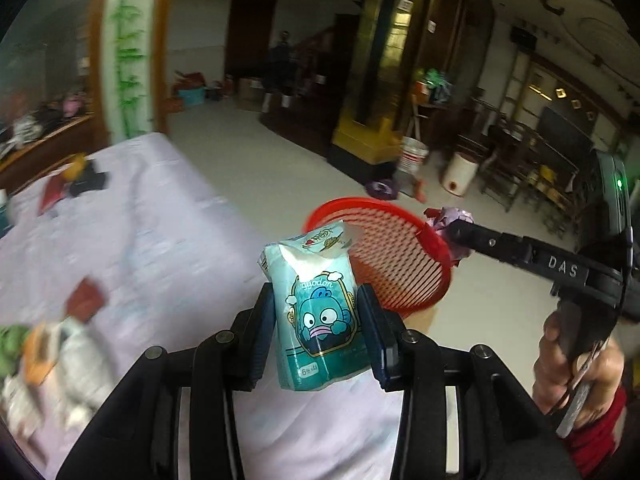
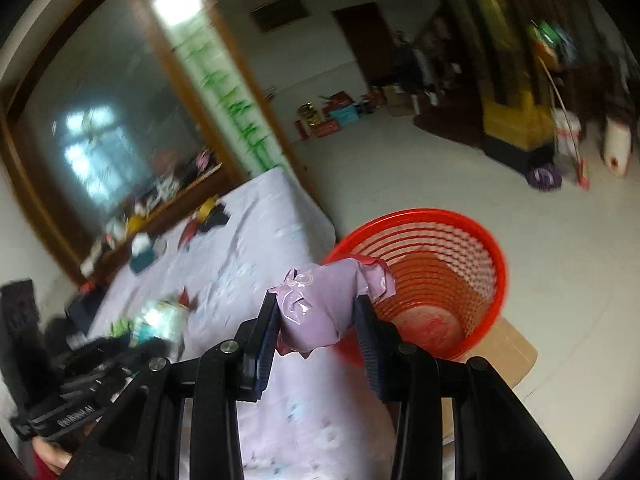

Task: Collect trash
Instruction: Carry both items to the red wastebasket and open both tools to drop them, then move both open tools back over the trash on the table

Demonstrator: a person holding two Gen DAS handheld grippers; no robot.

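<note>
Glossy printed plastic film on tissue pack, creased, white paper tissue showing at torn top. Crumpled lilac plastic wrapper, shiny, wrinkled, pinched in right gripper. Matt black plastic on left gripper arms, bright metal pivot screws; ribbed dark-blue rubbery finger pads. Red plastic mesh wastebasket, smooth semi-gloss rim, slotted walls. Brown corrugated cardboard under basket, matt. Pale lilac cloth table cover, matt, faint print. Varnished wood frame around glass pane, glossy. Floor pale, smooth, slight sheen.
</note>
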